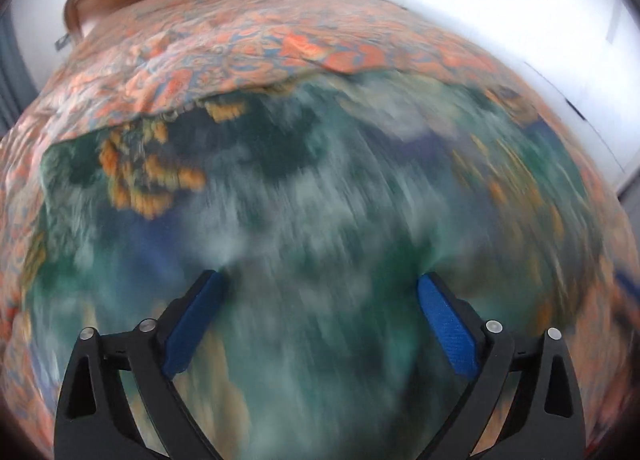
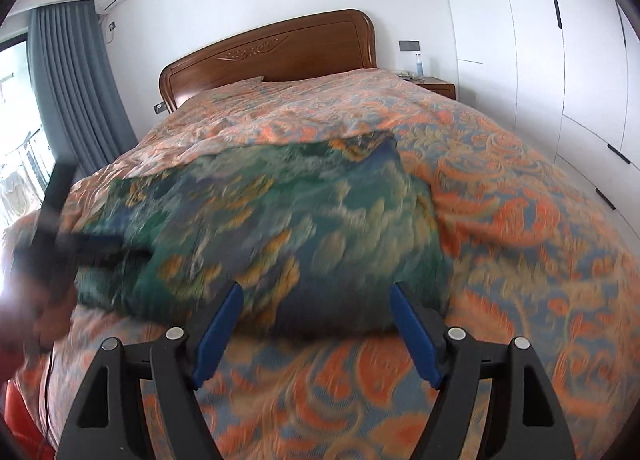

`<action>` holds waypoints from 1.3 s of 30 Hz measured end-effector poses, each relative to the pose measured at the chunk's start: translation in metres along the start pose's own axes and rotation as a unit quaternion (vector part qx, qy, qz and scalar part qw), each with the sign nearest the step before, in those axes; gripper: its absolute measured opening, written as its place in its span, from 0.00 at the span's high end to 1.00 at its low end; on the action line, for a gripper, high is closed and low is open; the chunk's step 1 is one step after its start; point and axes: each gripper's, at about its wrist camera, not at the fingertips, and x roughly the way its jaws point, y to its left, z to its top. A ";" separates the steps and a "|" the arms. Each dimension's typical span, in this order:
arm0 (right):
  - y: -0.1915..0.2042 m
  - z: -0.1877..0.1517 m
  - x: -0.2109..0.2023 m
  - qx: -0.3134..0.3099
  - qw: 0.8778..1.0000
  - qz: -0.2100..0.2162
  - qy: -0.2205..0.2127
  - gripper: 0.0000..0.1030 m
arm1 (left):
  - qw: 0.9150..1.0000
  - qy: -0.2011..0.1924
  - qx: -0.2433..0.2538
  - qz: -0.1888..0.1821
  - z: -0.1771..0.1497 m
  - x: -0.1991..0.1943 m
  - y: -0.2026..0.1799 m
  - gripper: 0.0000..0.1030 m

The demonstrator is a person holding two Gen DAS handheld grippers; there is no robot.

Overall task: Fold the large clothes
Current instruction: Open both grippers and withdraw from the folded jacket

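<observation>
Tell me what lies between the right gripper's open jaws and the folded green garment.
Only a bare strip of orange bedspread separates the right gripper from the green garment, seen in the right wrist view.

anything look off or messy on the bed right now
Nothing damaged or spilled. The green patterned garment lies folded on the orange bedspread, but its far right corner pokes up in a peak instead of lying flat. Both views are motion-blurred, so finer creases cannot be judged.

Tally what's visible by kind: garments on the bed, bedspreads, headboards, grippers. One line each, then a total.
Green patterned garment: 1
Orange bedspread: 1
Wooden headboard: 1
Grippers: 2, left gripper, right gripper, both open and empty
Total: 5
</observation>
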 end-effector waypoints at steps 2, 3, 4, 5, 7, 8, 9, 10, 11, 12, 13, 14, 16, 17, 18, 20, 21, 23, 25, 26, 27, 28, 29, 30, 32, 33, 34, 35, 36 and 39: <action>-0.001 -0.011 -0.001 0.006 1.000 0.001 0.000 0.25 | 1.000 0.007 -0.027 0.007 0.019 0.014 0.009 0.04; -0.001 -0.016 -0.002 0.013 1.000 0.003 -0.001 0.25 | 0.999 0.012 -0.040 0.011 0.031 0.023 0.014 0.04; -0.005 -0.021 -0.003 0.022 1.000 0.005 -0.005 0.25 | 0.999 0.013 -0.047 0.013 0.037 0.028 0.017 0.04; -0.008 -0.023 -0.003 0.029 1.000 0.007 -0.009 0.25 | 0.998 0.013 -0.057 0.016 0.046 0.035 0.020 0.04; -0.018 -0.031 -0.004 0.052 0.998 0.004 -0.019 0.25 | 0.997 0.013 -0.075 0.026 0.061 0.046 0.026 0.04; -0.023 -0.033 -0.004 0.063 0.998 0.002 -0.022 0.24 | 0.996 0.013 -0.082 0.033 0.069 0.050 0.029 0.04; -0.030 -0.038 -0.002 0.078 0.997 0.001 -0.024 0.24 | 0.995 0.010 -0.089 0.041 0.076 0.054 0.031 0.04; -0.035 -0.040 0.000 0.088 0.996 0.001 -0.022 0.24 | 0.994 0.007 -0.095 0.045 0.081 0.057 0.033 0.04; -0.042 -0.045 0.004 0.102 0.995 0.001 -0.015 0.24 | 0.994 0.006 -0.101 0.048 0.085 0.059 0.034 0.04; -0.046 -0.047 0.007 0.111 0.994 0.000 -0.009 0.24 | 0.993 0.006 -0.106 0.049 0.088 0.062 0.036 0.04; -0.051 -0.051 0.012 0.122 0.993 0.001 -0.002 0.24 | 0.993 0.007 -0.111 0.049 0.089 0.064 0.037 0.04; -0.053 -0.053 0.014 0.127 0.992 0.003 0.002 0.24 | 0.992 0.007 -0.113 0.049 0.087 0.065 0.037 0.04; -0.055 -0.055 0.019 0.128 0.992 0.005 0.006 0.24 | 0.993 0.006 -0.112 0.040 0.080 0.061 0.035 0.05; -0.054 -0.056 0.020 0.124 0.992 0.006 0.007 0.24 | 0.994 0.007 -0.108 0.033 0.075 0.058 0.033 0.05; -0.052 -0.056 0.021 0.122 0.992 0.006 0.007 0.24 | 0.994 0.007 -0.102 0.024 0.068 0.053 0.032 0.05; -0.051 -0.056 0.021 0.120 0.993 0.005 0.006 0.24 | 0.996 0.003 -0.089 0.010 0.054 0.039 0.027 0.05; -0.052 -0.056 0.021 0.121 0.993 0.006 0.005 0.23 | 0.997 0.002 -0.079 0.005 0.045 0.031 0.024 0.05; -0.053 -0.057 0.022 0.124 0.992 0.009 0.004 0.23 | 0.998 0.000 -0.060 -0.001 0.028 0.016 0.018 0.05; -0.053 -0.058 0.024 0.123 0.992 0.007 0.005 0.23 | 0.999 -0.002 -0.042 -0.006 0.012 0.004 0.010 0.05; -0.053 -0.058 0.025 0.122 0.992 0.006 0.006 0.23 | 1.000 -0.003 -0.028 -0.006 0.003 -0.002 0.005 0.05; -0.052 -0.059 0.026 0.119 0.993 0.003 0.006 0.23 | 1.000 -0.006 -0.016 -0.005 -0.008 -0.009 -0.002 0.05; -0.051 -0.059 0.026 0.118 0.993 0.001 0.006 0.23 | 1.000 -0.009 -0.007 -0.005 -0.017 -0.014 -0.006 0.05; -0.050 -0.059 0.028 0.116 0.993 -0.001 0.007 0.23 | 1.000 -0.013 0.000 -0.006 -0.026 -0.018 -0.009 0.05; -0.049 -0.059 0.029 0.114 0.993 -0.003 0.007 0.23 | 1.000 -0.015 0.005 -0.008 -0.035 -0.022 -0.011 0.05; -0.047 -0.060 0.031 0.112 0.994 -0.007 0.007 0.23 | 1.000 -0.015 0.010 -0.005 -0.048 -0.026 -0.015 0.05; -0.046 -0.061 0.031 0.111 0.994 -0.011 0.006 0.23 | 1.000 -0.017 0.013 -0.003 -0.054 -0.029 -0.017 0.05; -0.045 -0.062 0.033 0.109 0.994 -0.013 0.006 0.23 | 1.000 -0.020 0.014 -0.001 -0.058 -0.031 -0.019 0.05; -0.043 -0.062 0.033 0.108 0.994 -0.015 0.006 0.23 | 1.000 -0.022 0.016 0.001 -0.062 -0.033 -0.021 0.05; -0.041 -0.062 0.034 0.107 0.994 -0.018 0.006 0.23 | 0.999 -0.025 0.020 0.004 -0.066 -0.035 -0.023 0.05; -0.036 -0.063 0.037 0.103 0.994 -0.024 0.008 0.23 | 0.999 -0.030 0.031 0.011 -0.077 -0.039 -0.029 0.05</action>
